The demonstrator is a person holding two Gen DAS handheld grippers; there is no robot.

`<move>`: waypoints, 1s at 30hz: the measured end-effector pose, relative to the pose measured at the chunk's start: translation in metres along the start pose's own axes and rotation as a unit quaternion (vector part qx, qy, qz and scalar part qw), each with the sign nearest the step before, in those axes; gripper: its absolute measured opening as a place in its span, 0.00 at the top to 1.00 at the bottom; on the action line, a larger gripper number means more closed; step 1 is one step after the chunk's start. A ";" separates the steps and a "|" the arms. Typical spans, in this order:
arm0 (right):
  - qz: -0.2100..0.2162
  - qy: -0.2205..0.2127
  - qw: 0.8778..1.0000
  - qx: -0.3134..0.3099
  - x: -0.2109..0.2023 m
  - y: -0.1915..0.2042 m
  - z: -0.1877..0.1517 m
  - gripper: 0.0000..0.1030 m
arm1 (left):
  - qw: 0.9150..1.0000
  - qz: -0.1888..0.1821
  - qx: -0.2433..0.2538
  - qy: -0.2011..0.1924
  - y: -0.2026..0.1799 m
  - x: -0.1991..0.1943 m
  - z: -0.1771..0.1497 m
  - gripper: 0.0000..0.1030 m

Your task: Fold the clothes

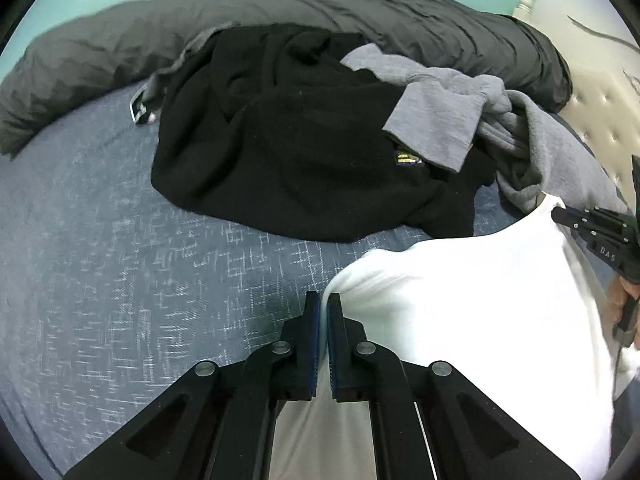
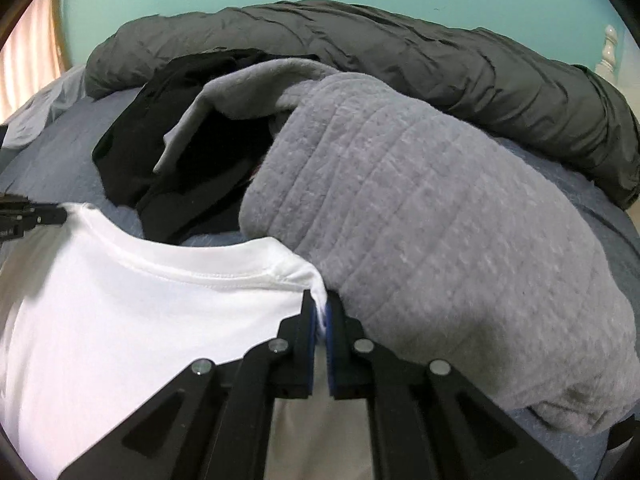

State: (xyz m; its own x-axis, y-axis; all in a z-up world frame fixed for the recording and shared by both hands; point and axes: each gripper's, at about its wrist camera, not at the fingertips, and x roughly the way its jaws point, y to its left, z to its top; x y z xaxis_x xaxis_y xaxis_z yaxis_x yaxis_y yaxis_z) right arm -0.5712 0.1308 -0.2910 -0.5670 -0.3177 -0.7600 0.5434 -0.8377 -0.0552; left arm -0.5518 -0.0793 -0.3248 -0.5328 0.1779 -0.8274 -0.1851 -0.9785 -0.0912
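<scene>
A white T-shirt hangs stretched between my two grippers over the blue bedsheet. My left gripper is shut on one shoulder corner of it, white cloth pinched between the blue pads. My right gripper is shut on the other shoulder, by the collar seam of the T-shirt. Each gripper shows in the other's view: the right gripper at the shirt's far corner, the left gripper at the left edge. The lower part of the shirt is hidden below the grippers.
A pile of black clothes and grey garments lies on the bed behind the shirt. A thick grey sweatshirt lies right beside my right gripper. A dark rolled duvet runs along the teal wall. A tufted headboard is at the right.
</scene>
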 end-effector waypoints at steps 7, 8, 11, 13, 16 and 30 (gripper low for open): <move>0.001 0.021 1.000 0.010 0.024 0.000 -0.011 0.97 | 1.000 -0.004 -0.017 -0.008 0.016 0.004 -0.001 1.00; 0.001 0.022 1.000 0.006 0.025 0.001 -0.012 0.97 | 1.000 -0.012 -0.013 -0.009 0.014 0.003 -0.002 1.00; 0.010 0.034 0.999 0.001 0.027 0.001 -0.016 0.96 | 1.000 -0.018 -0.017 -0.001 0.013 0.006 -0.008 1.00; 0.014 0.046 0.999 0.006 0.025 0.000 -0.018 0.94 | 1.000 -0.019 -0.017 0.000 0.013 0.004 -0.013 1.00; -0.011 0.054 0.998 -0.037 0.013 0.012 -0.023 0.86 | 1.000 -0.019 -0.017 0.003 0.015 -0.007 -0.022 1.00; 0.019 0.000 0.998 0.059 -0.127 -0.006 -0.067 0.47 | 0.998 -0.040 -0.038 0.013 0.018 -0.126 -0.114 0.93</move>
State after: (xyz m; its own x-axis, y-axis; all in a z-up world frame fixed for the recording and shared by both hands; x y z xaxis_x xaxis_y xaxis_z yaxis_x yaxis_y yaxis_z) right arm -0.4605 0.2057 -0.2377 -0.5479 -0.3500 -0.7598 0.4874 -0.8717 0.0501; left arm -0.3945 -0.1316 -0.2855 -0.4974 0.2542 -0.8294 -0.1630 -0.9665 -0.1984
